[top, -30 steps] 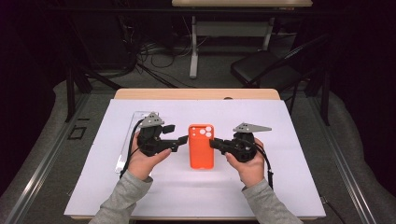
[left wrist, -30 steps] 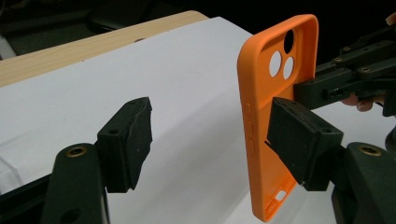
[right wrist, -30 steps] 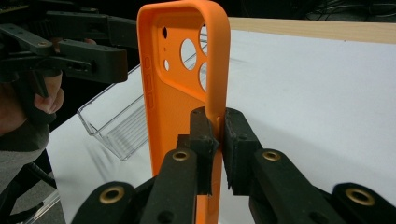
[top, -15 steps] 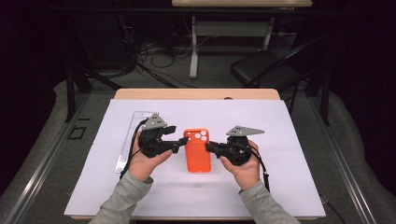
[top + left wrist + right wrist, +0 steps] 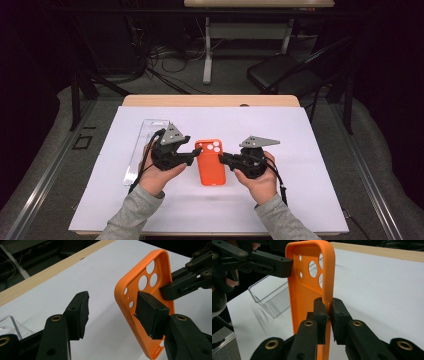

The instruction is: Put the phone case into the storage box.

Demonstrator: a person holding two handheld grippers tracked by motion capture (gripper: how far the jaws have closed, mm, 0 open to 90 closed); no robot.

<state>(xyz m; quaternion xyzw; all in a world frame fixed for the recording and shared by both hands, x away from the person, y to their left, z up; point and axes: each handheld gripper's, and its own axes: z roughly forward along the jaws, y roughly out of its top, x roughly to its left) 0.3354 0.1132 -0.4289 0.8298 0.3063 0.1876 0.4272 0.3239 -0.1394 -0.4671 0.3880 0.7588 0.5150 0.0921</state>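
Note:
An orange phone case (image 5: 210, 162) with three round camera holes sits mid-table between my two grippers. My right gripper (image 5: 223, 159) is shut on its right side wall; the right gripper view shows both pads pinching that wall (image 5: 328, 312), with the hollow of the orange phone case (image 5: 304, 297) facing left. My left gripper (image 5: 194, 154) stands open at the case's left edge. In the left gripper view, one of its pads (image 5: 150, 312) lies over the hollow of the orange phone case (image 5: 160, 267) and the other pad (image 5: 80, 311) stays outside.
A clear plastic tray (image 5: 142, 150) lies left of my left hand, also seen as the clear plastic tray (image 5: 272, 300). A white mat (image 5: 310, 200) covers the wooden table (image 5: 210, 100). A chair (image 5: 285, 75) and desk legs stand beyond the far edge.
The case has slid a little left and toward me with the right gripper on it. The left gripper has stayed nearly in place, and its tips now meet the case's left edge.

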